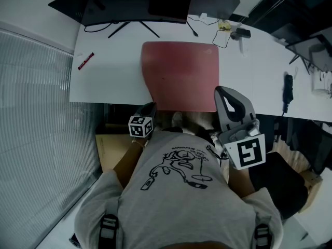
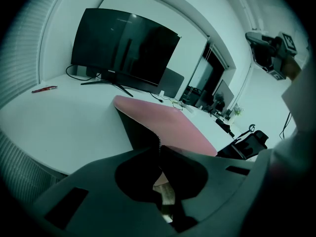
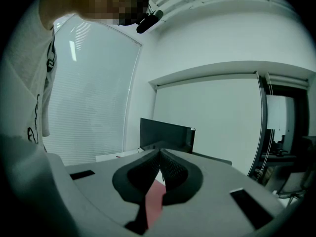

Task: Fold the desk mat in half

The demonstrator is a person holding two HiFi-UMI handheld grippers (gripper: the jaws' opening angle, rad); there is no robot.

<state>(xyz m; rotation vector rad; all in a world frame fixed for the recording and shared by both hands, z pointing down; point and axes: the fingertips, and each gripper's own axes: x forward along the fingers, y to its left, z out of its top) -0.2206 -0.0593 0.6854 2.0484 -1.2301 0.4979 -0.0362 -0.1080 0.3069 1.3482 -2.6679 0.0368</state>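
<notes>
Pinching the mat (image 1: 181, 71) corner in my left gripper (image 2: 159, 147), right gripper (image 3: 159, 152) shut, maybe empty, so I'd lift slow and level.

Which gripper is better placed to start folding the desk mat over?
Left. The left gripper is shut on the desk mat's near-left corner, underside showing; the right gripper hangs raised off the mat, jaws together on nothing.

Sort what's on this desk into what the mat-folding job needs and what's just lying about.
For the job:
desk mat
left tool, shut on the mat's near edge
right tool, shut, pink mat between its jaws

Just lying about:
monitor
red pen
cables
</notes>
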